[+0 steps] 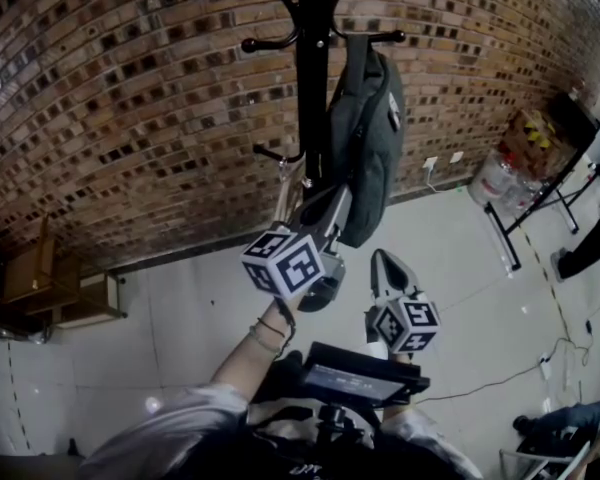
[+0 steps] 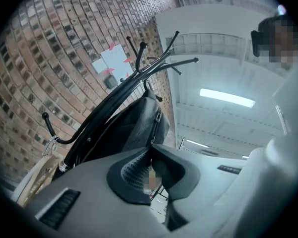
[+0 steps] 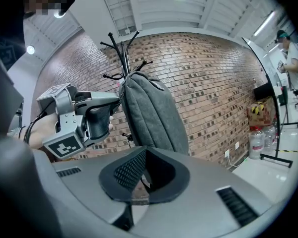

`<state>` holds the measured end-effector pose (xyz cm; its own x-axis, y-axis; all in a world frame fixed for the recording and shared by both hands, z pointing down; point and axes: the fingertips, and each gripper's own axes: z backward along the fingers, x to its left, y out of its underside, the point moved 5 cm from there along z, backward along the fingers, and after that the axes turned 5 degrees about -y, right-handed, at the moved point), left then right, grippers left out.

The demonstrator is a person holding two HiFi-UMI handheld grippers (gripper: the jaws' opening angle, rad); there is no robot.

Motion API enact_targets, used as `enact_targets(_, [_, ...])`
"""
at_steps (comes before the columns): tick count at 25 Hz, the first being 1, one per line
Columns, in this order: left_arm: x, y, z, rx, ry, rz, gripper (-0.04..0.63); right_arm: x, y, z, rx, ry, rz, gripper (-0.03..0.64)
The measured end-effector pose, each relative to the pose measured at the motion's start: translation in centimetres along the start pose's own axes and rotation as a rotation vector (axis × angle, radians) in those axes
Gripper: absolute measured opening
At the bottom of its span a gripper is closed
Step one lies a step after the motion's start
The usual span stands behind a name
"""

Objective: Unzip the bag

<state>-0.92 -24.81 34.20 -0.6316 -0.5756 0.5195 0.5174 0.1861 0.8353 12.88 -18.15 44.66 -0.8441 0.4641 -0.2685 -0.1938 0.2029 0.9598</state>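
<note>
The right gripper sits nearest, jaws closed on nothing and apart from the grey bag. The left gripper is pinched shut too, tips against the bag's side edge. I cannot tell whether a zip pull lies between them. The bag hangs from a black coat stand, with a brick wall behind.

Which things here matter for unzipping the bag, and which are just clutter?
Job: bag, hung on coat rack; left gripper, shut, at its edge; right gripper, shut, apart from it.
Lying about: water bottles, cardboard box, wooden shelf, floor cable.
</note>
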Motion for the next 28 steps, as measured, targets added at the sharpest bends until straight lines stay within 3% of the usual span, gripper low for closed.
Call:
enact_targets(9, [0.7, 1.7, 0.5, -0.002, -0.021, 0.007, 0.009, -0.1, 0.1, 1.2, -0.003, 0.001, 0.002, -0.008])
enact_targets(28, [3.9, 8.0, 1.7, 0.128, -0.098, 0.042, 0.009, -0.2, 1.3, 2.4, 0.008, 0.029, -0.018, -0.008])
